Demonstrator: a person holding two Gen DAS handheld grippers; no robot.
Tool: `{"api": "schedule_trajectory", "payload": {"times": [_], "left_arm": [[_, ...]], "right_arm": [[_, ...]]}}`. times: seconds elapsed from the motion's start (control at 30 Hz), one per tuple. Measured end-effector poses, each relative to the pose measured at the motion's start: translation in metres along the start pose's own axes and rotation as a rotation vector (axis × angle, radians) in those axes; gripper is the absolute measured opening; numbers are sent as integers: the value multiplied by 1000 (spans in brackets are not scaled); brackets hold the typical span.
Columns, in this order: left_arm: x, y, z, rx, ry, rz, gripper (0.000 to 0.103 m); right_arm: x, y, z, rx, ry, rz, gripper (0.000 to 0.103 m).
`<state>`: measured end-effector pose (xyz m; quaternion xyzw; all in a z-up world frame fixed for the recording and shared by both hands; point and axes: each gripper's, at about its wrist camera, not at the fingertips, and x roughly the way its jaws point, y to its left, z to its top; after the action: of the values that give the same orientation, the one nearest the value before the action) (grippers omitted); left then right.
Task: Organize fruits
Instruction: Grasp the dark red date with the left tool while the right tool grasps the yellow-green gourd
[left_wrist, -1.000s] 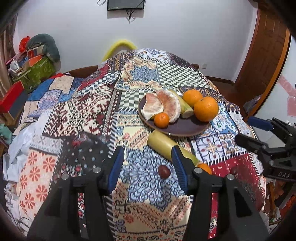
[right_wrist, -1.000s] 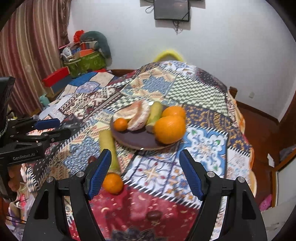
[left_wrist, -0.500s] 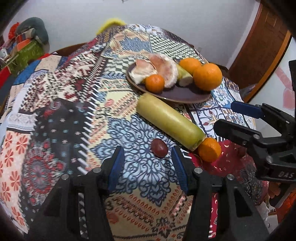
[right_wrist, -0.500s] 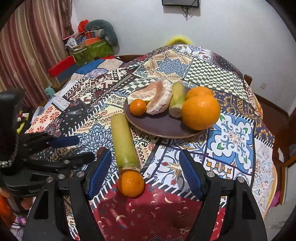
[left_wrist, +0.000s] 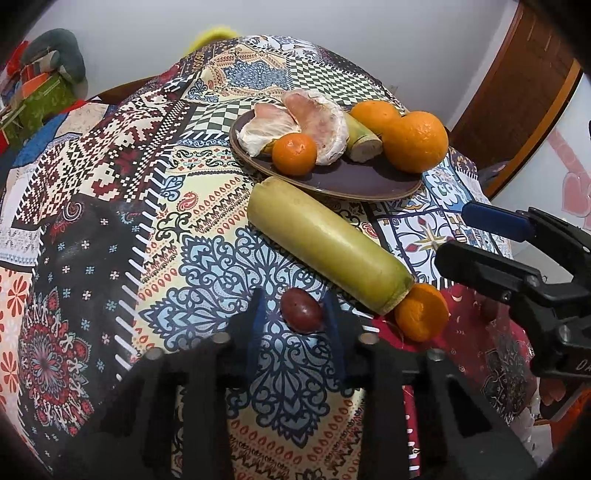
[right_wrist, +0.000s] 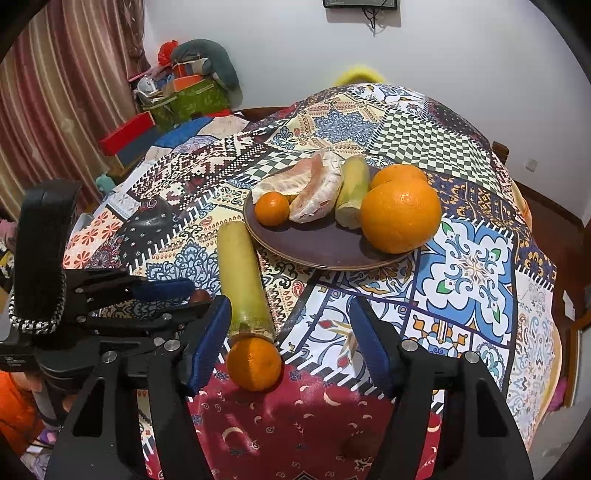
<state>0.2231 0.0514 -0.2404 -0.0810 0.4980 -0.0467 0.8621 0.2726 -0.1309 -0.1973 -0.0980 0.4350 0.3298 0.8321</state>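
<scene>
Plum (left_wrist: 301, 309), now between closing gripper (left_wrist: 295, 314)

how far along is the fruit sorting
Done: plate holds two oranges, a tangerine, pomelo segments and a cane piece. In hand: left gripper closing around the dark red fruit. Left: long cane stalk, loose tangerine between the closing right gripper fingers.

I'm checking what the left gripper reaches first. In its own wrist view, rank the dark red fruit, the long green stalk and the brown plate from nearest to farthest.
From the left gripper, whose jaws are closing:
1. Dark red fruit, between its fingers.
2. Long green stalk, just beyond, slanting to the right.
3. Brown plate, farthest, behind the stalk.
</scene>
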Motion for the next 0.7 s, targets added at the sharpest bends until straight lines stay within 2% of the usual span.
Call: {"api": "schedule_trajectory", "payload": {"times": [0.13,0.3,0.53,0.7], "left_arm": [[1,-2,-1,4,-2,-3,22],[-6,1,-3,-2,-10,23,21],[-28,35,-11,-58,-51,77,21],[-42,63,-16,-114,-73,98,21]], "right_arm": [[1,0,0,1,5,5,63],[4,5,1,3,11,30,63],[16,20,10,-29,24,52,63],[35,34,20,-72,55,52,50]]}}
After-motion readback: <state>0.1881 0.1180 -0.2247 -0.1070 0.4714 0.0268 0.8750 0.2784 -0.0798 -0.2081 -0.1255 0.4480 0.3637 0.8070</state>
